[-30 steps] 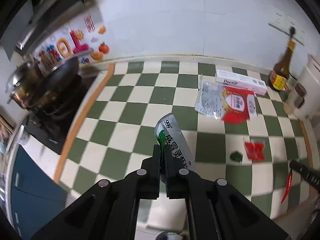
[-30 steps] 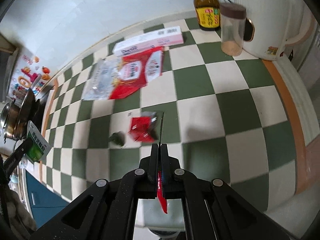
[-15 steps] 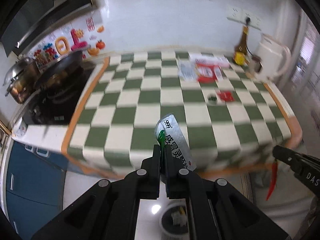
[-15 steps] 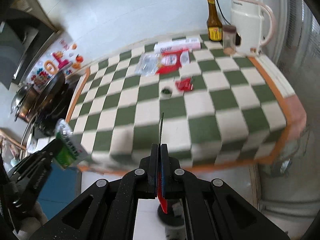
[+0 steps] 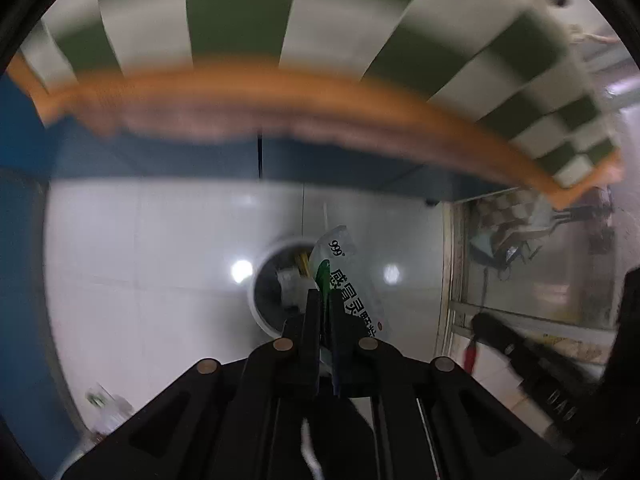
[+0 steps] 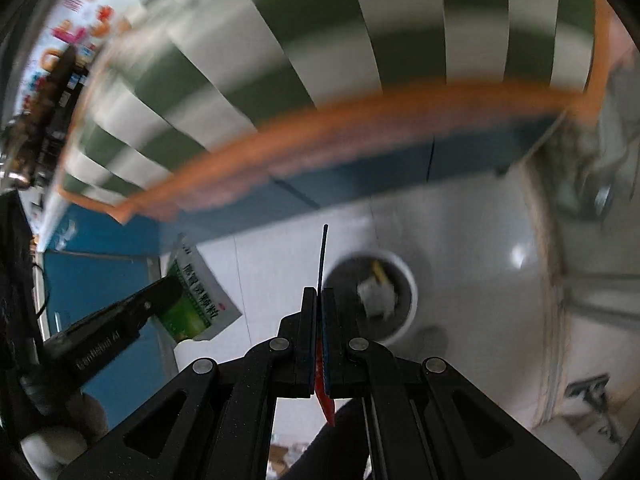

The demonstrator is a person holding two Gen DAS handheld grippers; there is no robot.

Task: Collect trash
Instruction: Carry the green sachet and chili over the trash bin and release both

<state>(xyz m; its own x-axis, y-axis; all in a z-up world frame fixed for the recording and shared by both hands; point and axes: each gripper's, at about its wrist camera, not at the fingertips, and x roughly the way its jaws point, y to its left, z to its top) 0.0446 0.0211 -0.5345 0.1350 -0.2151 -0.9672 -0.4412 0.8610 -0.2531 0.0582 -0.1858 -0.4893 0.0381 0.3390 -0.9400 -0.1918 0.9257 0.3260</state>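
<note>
Fingers of the left gripper (image 5: 324, 300) are clenched on a green-and-white sachet (image 5: 352, 276), which projects forward and to the right of the fingertips. Directly beyond it, on the white floor (image 5: 160, 272), stands a round trash bin (image 5: 276, 284) already containing scraps. Fingers of the right gripper (image 6: 319, 300) are clenched on a red chilli (image 6: 325, 400): its dark stem (image 6: 322, 256) projects ahead of the tips, its red body hangs behind them. The bin (image 6: 372, 292) lies just right of these fingers. The checkered counter (image 6: 280, 60) edge is blurred above.

Floor: I see pale glossy tiles (image 5: 152, 248) with bright light spots.
Surface: green-white checks (image 6: 360, 40), orange edge.
Cabinets: blue fronts (image 6: 100, 280) below it.
</note>
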